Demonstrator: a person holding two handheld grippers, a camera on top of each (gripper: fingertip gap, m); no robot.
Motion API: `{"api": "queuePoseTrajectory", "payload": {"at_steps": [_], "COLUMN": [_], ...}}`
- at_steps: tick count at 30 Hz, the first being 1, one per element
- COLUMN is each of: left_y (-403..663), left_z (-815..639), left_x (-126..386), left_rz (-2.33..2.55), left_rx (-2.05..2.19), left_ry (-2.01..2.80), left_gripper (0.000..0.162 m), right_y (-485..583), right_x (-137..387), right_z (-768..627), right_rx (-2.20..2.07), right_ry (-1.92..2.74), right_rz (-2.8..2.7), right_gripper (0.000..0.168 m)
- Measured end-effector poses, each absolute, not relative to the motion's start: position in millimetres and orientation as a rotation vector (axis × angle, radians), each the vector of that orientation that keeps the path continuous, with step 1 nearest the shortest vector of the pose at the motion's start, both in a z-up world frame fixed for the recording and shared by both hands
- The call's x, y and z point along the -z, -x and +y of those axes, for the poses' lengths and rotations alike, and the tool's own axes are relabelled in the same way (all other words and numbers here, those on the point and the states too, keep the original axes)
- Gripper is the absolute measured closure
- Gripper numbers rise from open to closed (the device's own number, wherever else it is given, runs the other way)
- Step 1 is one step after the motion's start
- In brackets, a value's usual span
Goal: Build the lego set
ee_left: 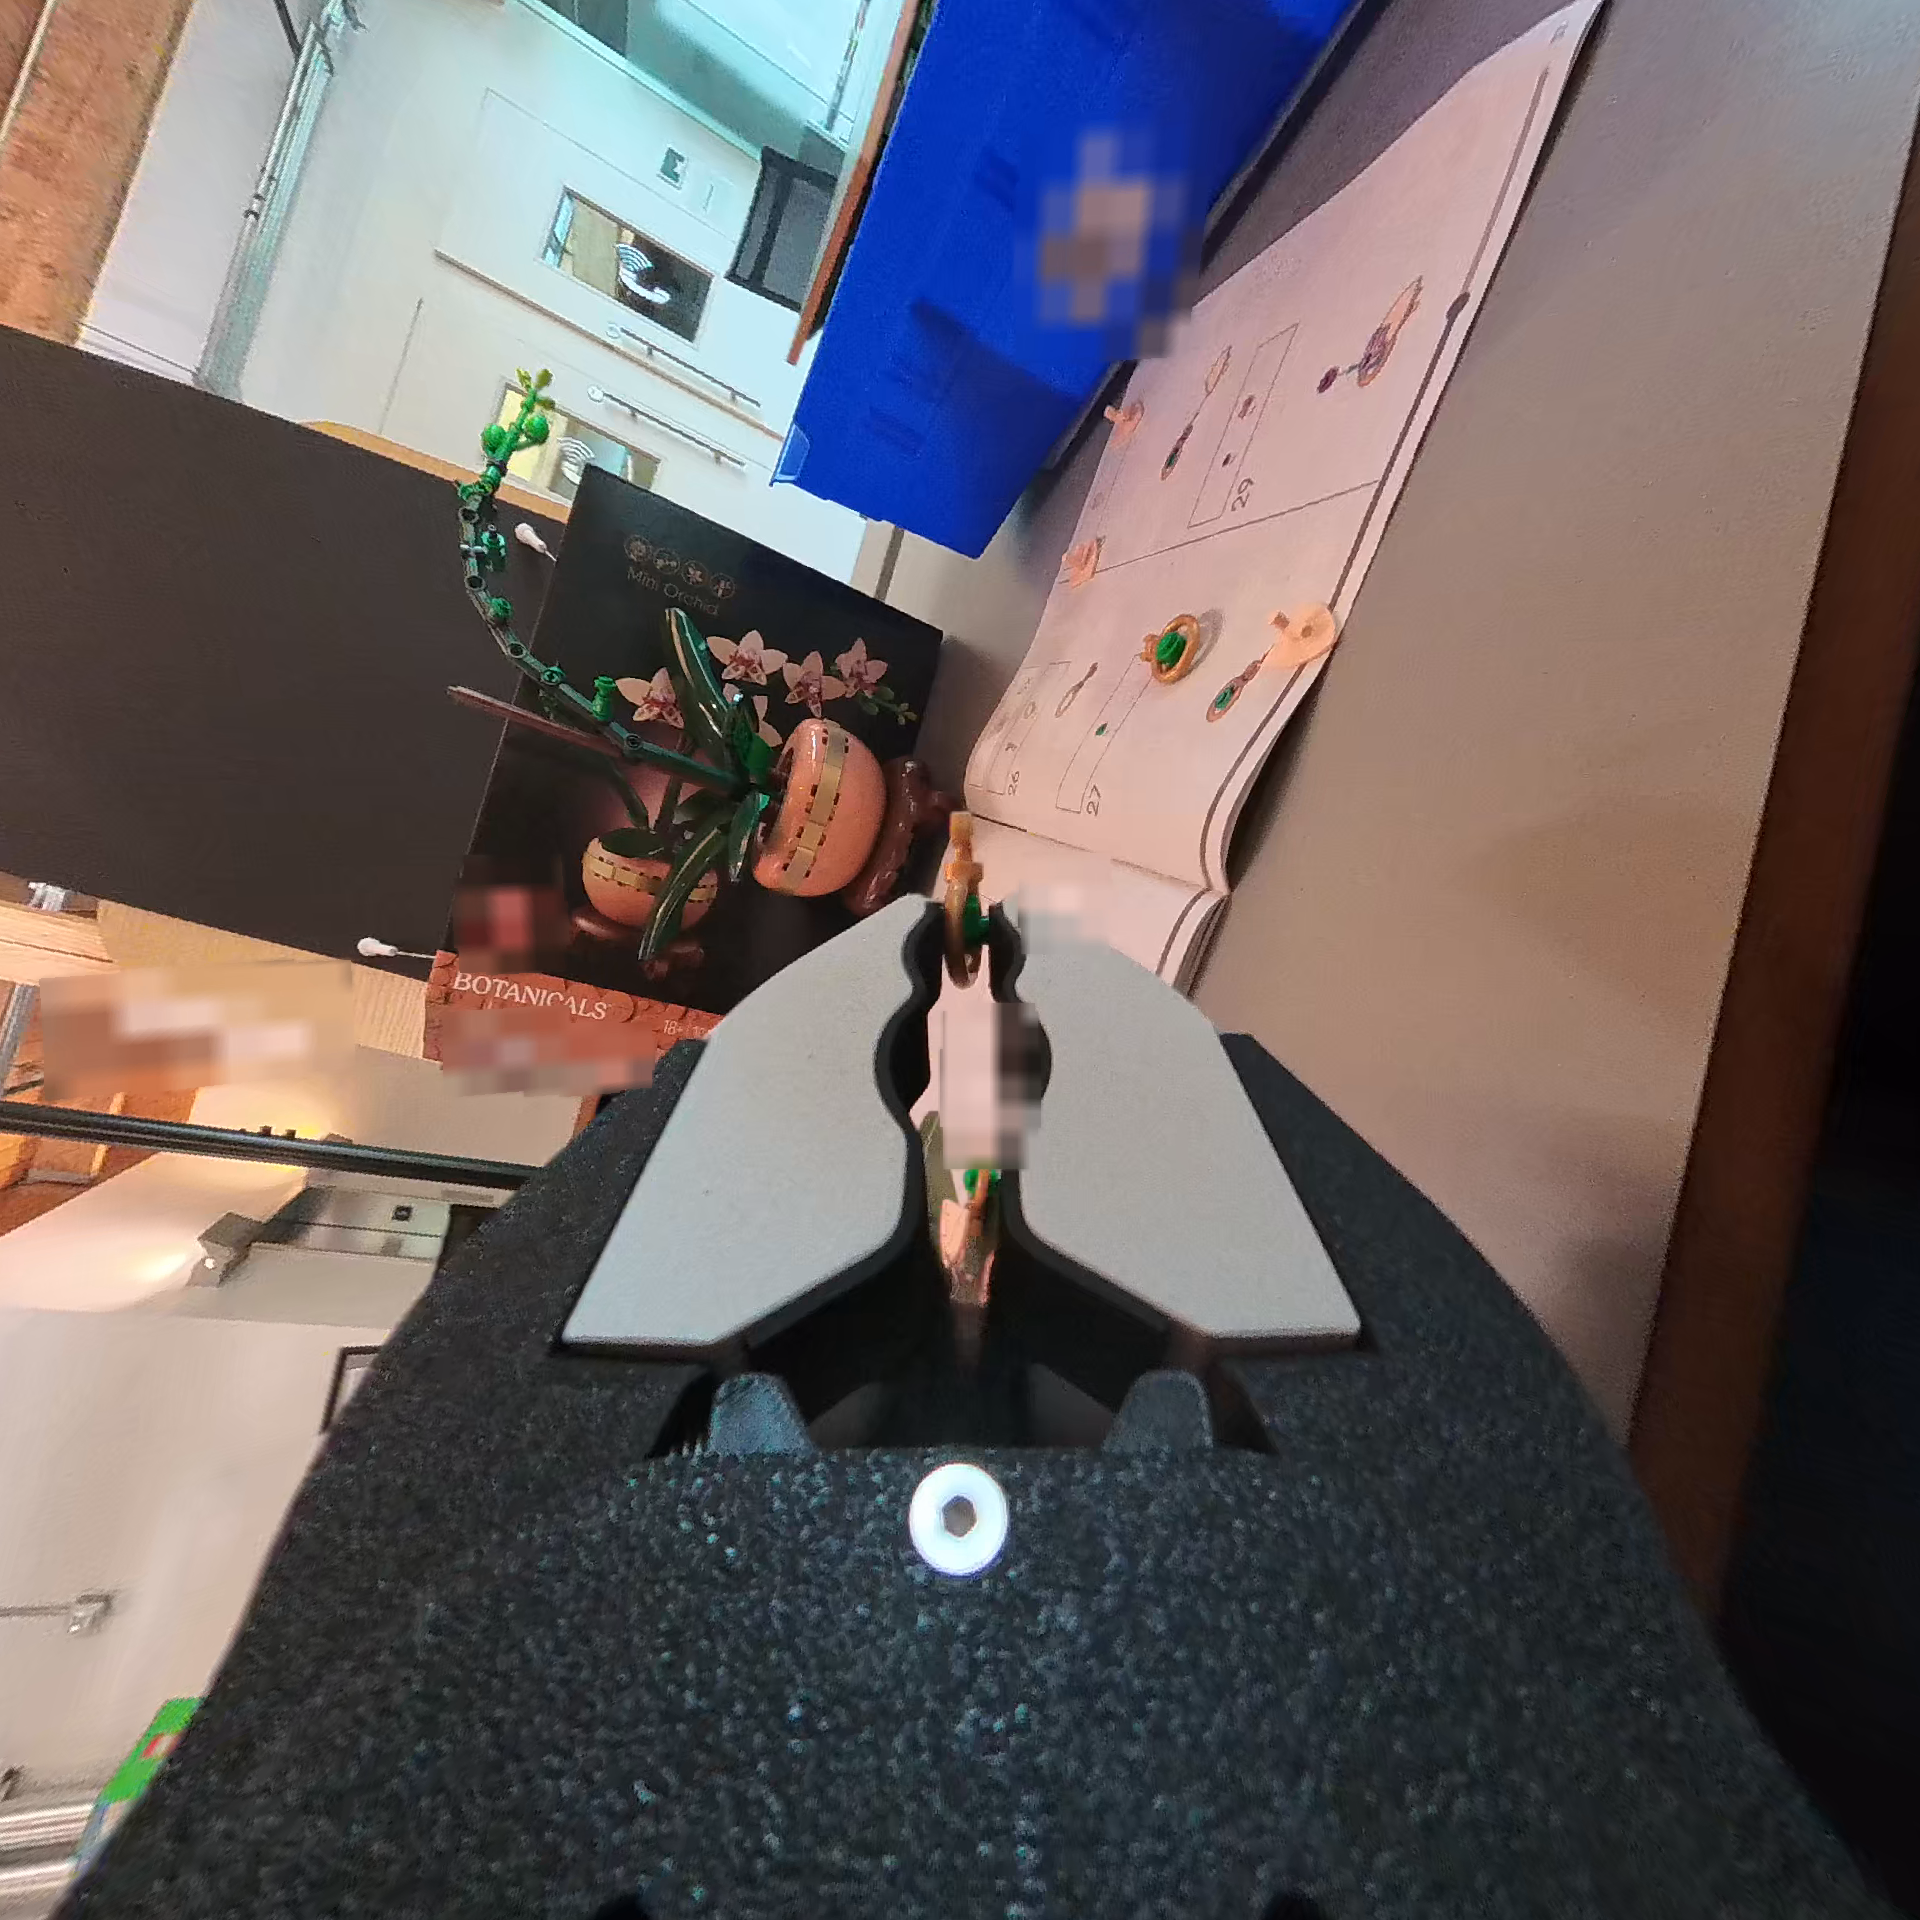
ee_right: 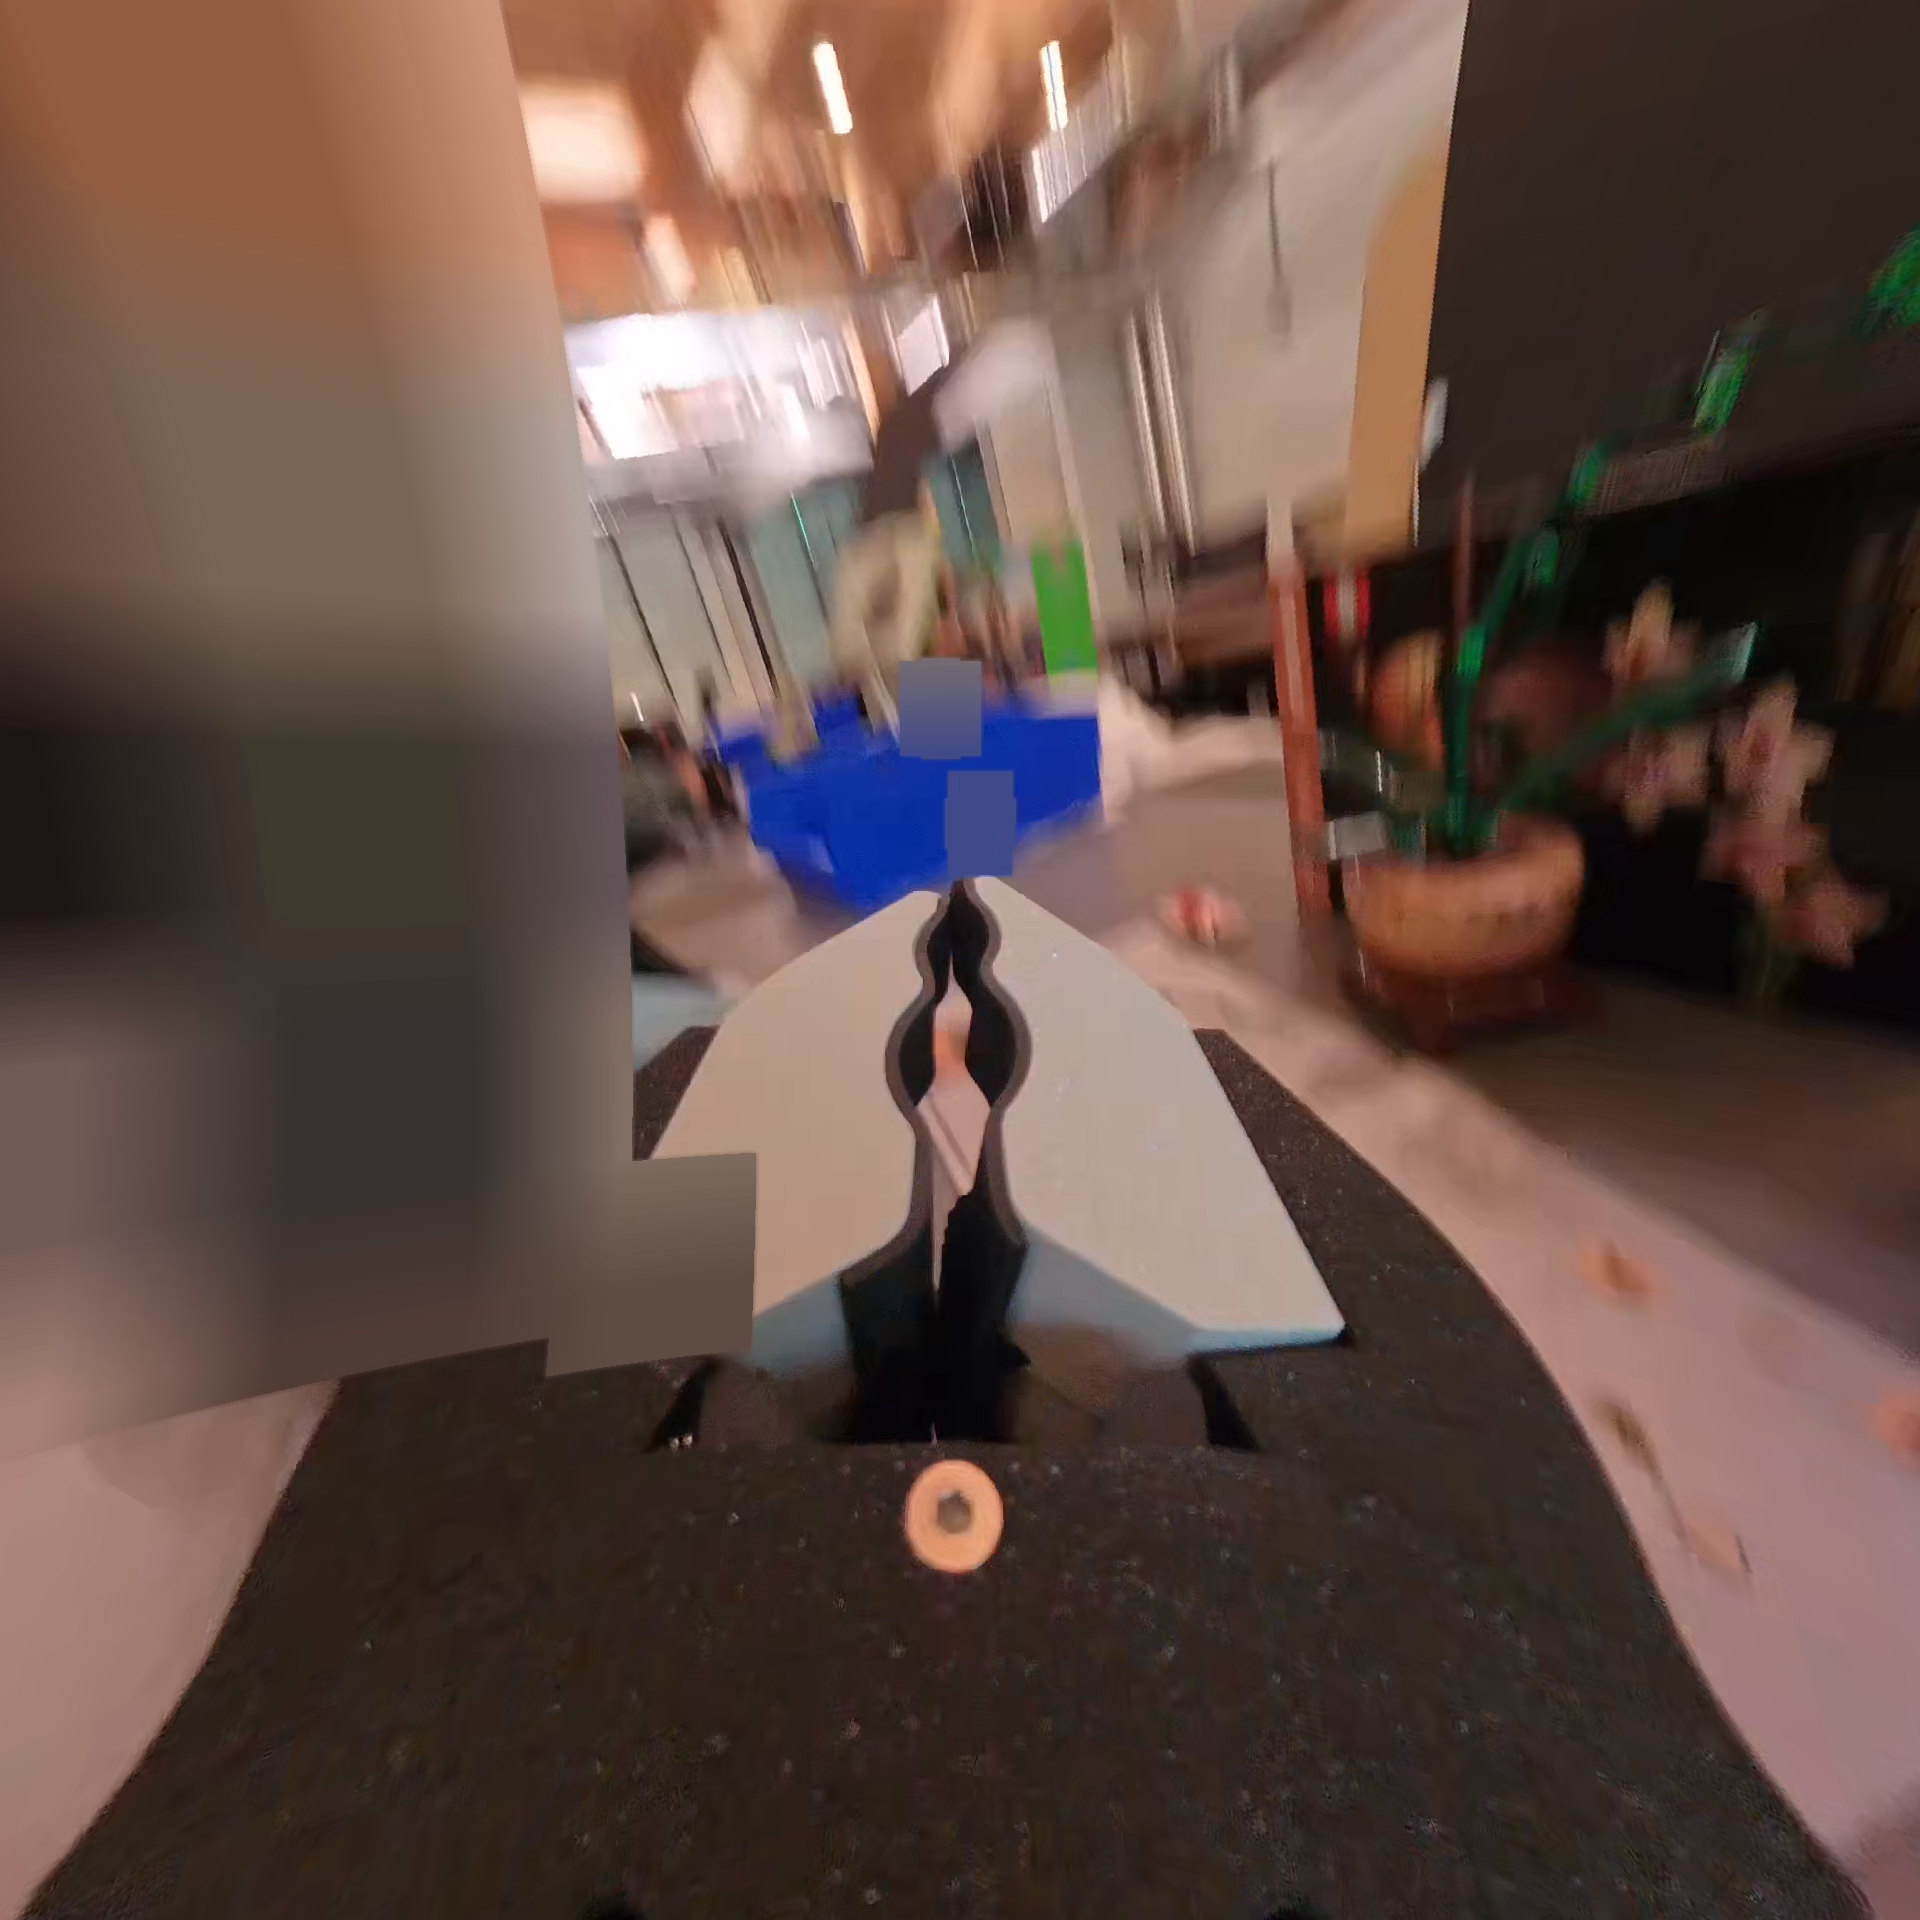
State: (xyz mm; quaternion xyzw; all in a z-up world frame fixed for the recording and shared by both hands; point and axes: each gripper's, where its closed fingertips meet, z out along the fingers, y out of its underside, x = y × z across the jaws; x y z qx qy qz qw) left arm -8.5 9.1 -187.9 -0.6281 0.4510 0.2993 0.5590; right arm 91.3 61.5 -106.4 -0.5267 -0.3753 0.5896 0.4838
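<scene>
My left gripper (ee_left: 964, 920) is shut on a small Lego sub-assembly (ee_left: 962, 883), a gold ring with a green stud and a tan stalk that sticks out past the tips. It is held above the near edge of the open instruction booklet (ee_left: 1382, 343). A second gold ring with a green piece (ee_left: 1174, 649) and a peach petal piece (ee_left: 1304, 629) lie on the page. The partly built orchid, a peach pot (ee_left: 821, 805) with a green stem (ee_left: 499, 540), stands beyond the tips. My right gripper (ee_right: 961, 906) is shut with nothing seen between its tips; its view is motion-blurred, and the pot (ee_right: 1465, 894) shows at the right there.
The dark set box (ee_left: 623, 644) stands behind the orchid. A blue bin (ee_left: 997, 260) sits at the booklet's far end and shows ahead of the right gripper (ee_right: 831, 810). The grey table (ee_left: 1558, 831) ends at a brown edge. Small peach pieces (ee_right: 1195, 914) lie on the booklet.
</scene>
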Motion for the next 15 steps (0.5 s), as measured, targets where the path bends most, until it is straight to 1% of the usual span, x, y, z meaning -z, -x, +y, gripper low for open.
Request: {"api": "queuePoseTrajectory", "payload": {"at_steps": [1,4,7,9,10,12,15], "left_y": [10,13,17,20,21,22,25], "left_z": [9,10,10,10,10,10,10], "left_x": [188,189,192,192,192,191,191], "left_rz": [1.064,1.065,1.061,1.046,1.035,1.017,1.006], "left_rx": [-0.721,-0.755,-0.774,-0.777,-0.770,-0.754,-0.749], "left_ry": [1.477,1.476,1.483,1.485,1.488,1.491,1.496], "left_gripper": [0.155,0.155,0.155,0.155,0.155,0.155,0.155], "right_y": [-82,-79,-79,-75,-72,-69,-66], "right_x": [133,211,252,260,260,261,262], "right_z": [63,70,56,53,53,54,58], "right_rx": [-1.339,-0.941,-0.844,-0.833,-0.826,-0.786,-0.716], "right_ry": [1.428,1.800,2.000,2.046,2.055,2.070,2.077], "right_rz": [-1.000,-1.195,-1.256,-1.235,-1.234,-1.239,-1.278], "right_gripper": [0.168,0.168,0.148,0.140,0.139,0.143,0.154]}}
